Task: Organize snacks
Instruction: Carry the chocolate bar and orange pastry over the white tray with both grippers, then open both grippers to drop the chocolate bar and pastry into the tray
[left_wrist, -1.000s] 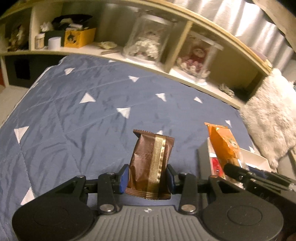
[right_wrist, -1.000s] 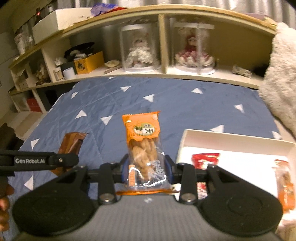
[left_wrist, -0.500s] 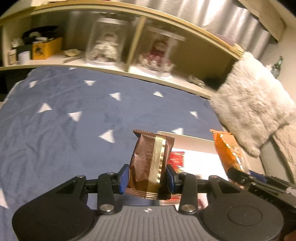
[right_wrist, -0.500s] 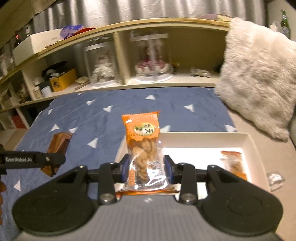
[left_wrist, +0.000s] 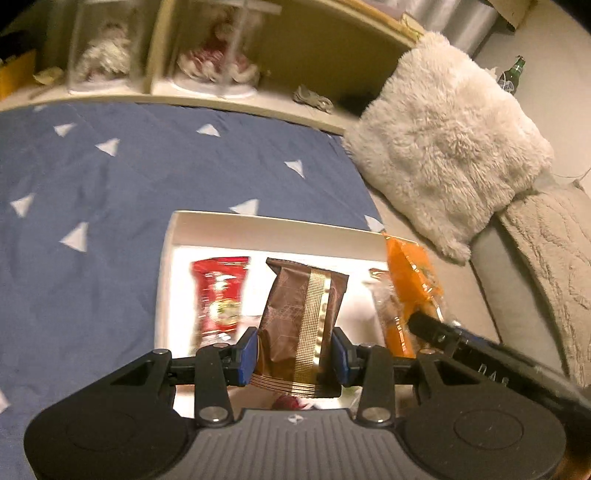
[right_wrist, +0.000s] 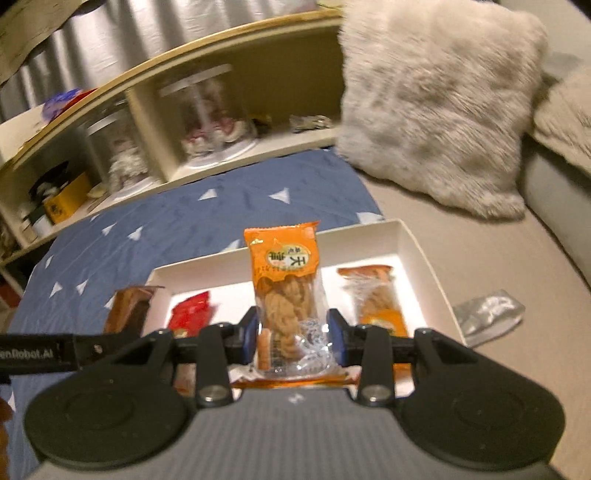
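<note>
I am holding two tools over a bed covered in a blue quilt (left_wrist: 110, 192) with white triangles. Going from the left: the quilt is lying bare out to its left and far edges, giving free room there, and a wooden shelf (left_wrist: 207, 98) is running along its far side.

My left tool (left_wrist: 294, 352) is gripping a brown snack packet (left_wrist: 301, 321) with a gold stripe, both blue pads pressing its sides, the packet standing upright. It is hanging over the near left part of a white tray (left_wrist: 273, 230). Inside the tray, a red packet (left_wrist: 219, 291) is lying near the left wall, with bare white floor showing just beyond it toward the far rim.

My right tool (right_wrist: 291, 334) is clamping an orange twist-snack packet (right_wrist: 286, 284), also upright, over the tray's middle (right_wrist: 406, 236). To its right another orange packet (right_wrist: 376, 299) is lying flat in the tray, close to the right wall.

Past the right rim, a small silver wrapper (right_wrist: 487, 314) is lying on the beige sheet, and a fluffy pillow (right_wrist: 436, 107) is closing off the far right.
</note>
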